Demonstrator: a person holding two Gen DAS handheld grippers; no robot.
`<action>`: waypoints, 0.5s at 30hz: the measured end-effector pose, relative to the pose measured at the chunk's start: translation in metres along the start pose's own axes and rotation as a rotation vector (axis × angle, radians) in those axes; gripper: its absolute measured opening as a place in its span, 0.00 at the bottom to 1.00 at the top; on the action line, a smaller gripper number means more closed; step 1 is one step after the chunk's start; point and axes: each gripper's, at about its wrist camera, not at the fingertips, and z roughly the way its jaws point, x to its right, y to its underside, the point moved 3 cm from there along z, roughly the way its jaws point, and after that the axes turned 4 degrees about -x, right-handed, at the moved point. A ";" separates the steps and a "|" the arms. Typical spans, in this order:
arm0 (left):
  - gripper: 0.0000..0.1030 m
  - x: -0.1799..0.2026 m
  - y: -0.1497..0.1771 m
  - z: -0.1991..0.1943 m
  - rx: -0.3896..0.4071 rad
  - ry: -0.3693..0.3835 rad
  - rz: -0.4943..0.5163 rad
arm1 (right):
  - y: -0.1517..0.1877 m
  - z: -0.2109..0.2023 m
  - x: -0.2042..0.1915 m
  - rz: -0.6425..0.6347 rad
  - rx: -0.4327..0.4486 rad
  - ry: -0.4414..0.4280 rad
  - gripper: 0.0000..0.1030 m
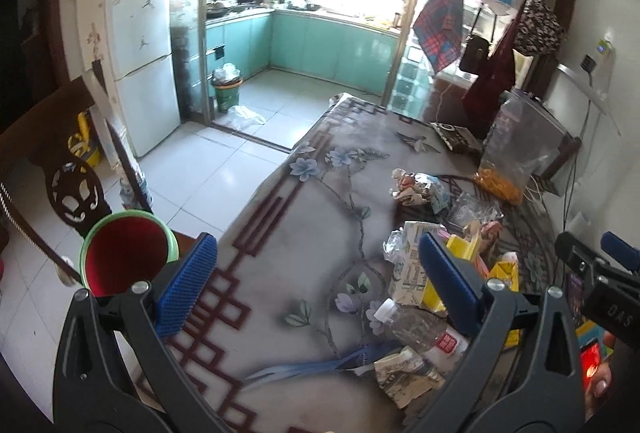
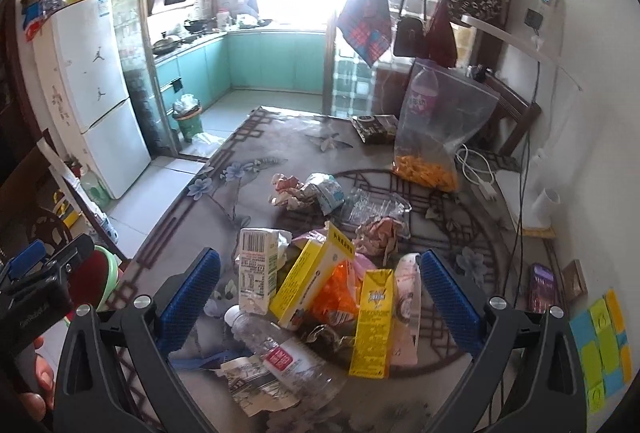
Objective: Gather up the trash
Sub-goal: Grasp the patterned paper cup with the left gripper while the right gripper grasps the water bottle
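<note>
The trash [image 2: 320,273] lies heaped near the front of the table [image 1: 280,241]: a white carton [image 2: 256,273], yellow boxes [image 2: 372,321], an orange wrapper [image 2: 334,293], a clear bottle [image 2: 280,349] on its side, and crumpled papers [image 2: 304,189] a little further back. The right gripper [image 2: 320,297] hangs just above the heap, its jaws spread wide and empty, the cartons and boxes showing between them. The left gripper [image 1: 316,285] hovers beside the pile over bare cloth, jaws likewise wide apart and holding nothing. A red bin [image 1: 126,253] with a green rim stands off the table's left edge, near the left gripper. This looks like the start of collecting, nothing yet picked. The next move probably calls for lowering the right gripper onto one upright piece, closing on it, and carrying it to the bin.
</note>
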 end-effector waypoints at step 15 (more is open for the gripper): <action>0.96 -0.031 0.032 0.030 -0.216 0.180 0.049 | 0.079 0.041 0.036 0.167 -0.235 -0.178 0.93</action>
